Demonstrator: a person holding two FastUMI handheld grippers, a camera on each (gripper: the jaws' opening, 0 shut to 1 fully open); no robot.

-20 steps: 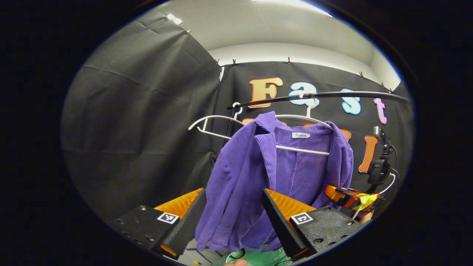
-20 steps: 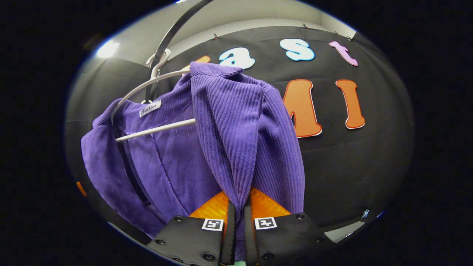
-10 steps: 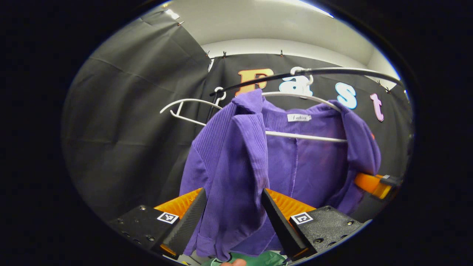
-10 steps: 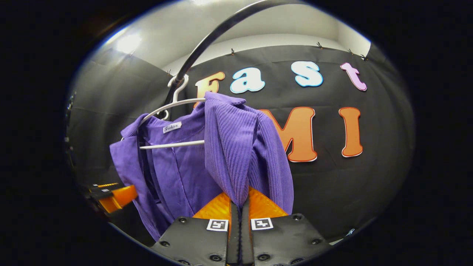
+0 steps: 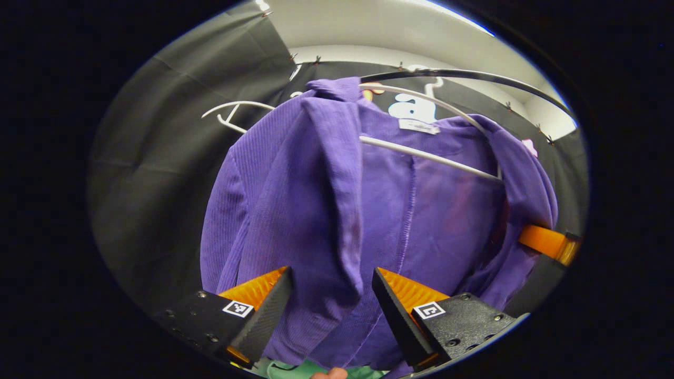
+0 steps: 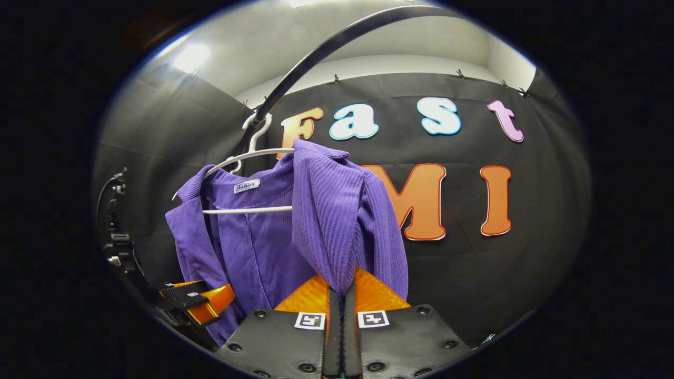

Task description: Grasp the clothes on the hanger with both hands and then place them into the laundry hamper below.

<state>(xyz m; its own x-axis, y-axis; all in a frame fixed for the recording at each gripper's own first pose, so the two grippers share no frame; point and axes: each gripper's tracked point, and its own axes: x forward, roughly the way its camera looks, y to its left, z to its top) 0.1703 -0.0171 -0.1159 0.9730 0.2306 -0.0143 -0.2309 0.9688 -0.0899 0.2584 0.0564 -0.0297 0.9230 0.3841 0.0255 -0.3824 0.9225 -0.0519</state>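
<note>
Change since a second ago: in the left gripper view the purple jacket (image 5: pixel 295 210) looms much larger and nearer, its front panel now reaching down between the fingers; in the right gripper view the jacket sits smaller and lower than before, and the left gripper (image 6: pixel 202 308) has come into sight at the lower left.
Jacket: purple, ribbed, hanging on a white hanger (image 6: pixel 247 209) with its collar and neck label uppermost; the front hangs open, showing the smoother lining.
Hanger and rail: the hanger's hook is over a dark curved rail (image 6: pixel 326 50) that arcs across the top of both views; a second white hanger (image 5: pixel 231 113), bare, hangs on the rail beyond the jacket's shoulder in the left gripper view.
Left gripper (image 5: pixel 331 292): jaws wide apart, with the folded front edge of the jacket hanging in the gap; neither finger (image 5: pixel 268 310) visibly presses the cloth.
Right gripper (image 6: pixel 341 295): jaws closed to a narrow slit, pinching the lower edge of the jacket's other front panel, which rises straight up from the grip. In the left gripper view its finger shows at the right edge, against the jacket's far side.
Below the jacket: a strip of green cloth (image 5: pixel 287 371) at the bottom edge of the left gripper view; I cannot tell what it belongs to.
</note>
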